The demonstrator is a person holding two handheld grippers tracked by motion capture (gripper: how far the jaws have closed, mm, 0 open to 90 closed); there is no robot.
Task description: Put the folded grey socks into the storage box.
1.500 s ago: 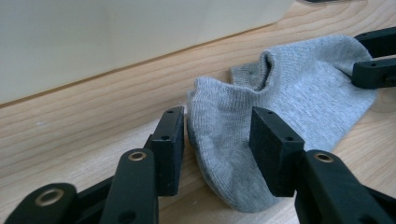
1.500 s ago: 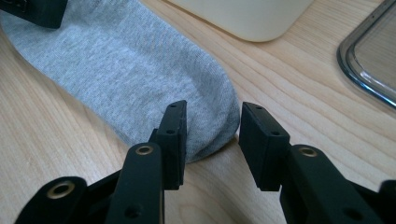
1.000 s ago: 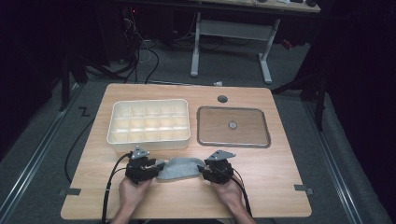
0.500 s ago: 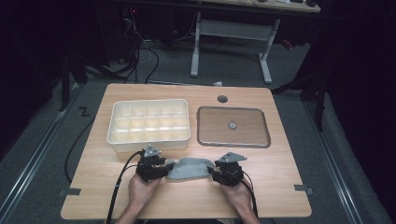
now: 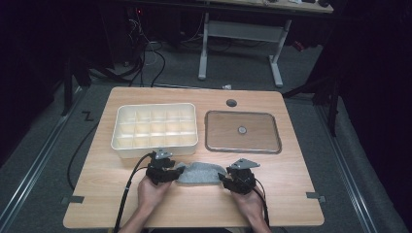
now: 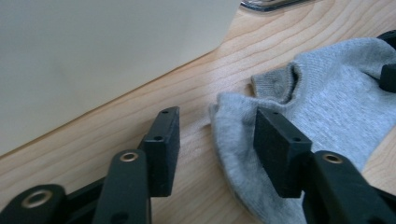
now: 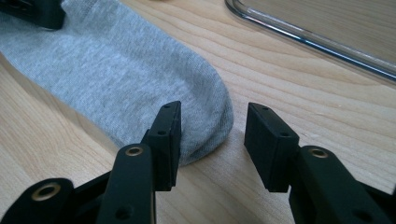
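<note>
Both hands slid toward the table's near edge; left gripper (image 5: 171, 173) and right gripper (image 5: 228, 179), jaws just spread, flank the flat grey sock (image 5: 198, 173).

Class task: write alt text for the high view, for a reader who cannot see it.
A grey sock lies flat on a wooden table between a person's two open grippers, left and right. Behind it sit a white divided box and a metal tray.

Soft grey knit cloth sock (image 7: 121, 70), matt grained wood table (image 7: 327, 98), glossy metal-rimmed tray (image 5: 243, 131), smooth cream plastic box (image 5: 155, 127)
</note>
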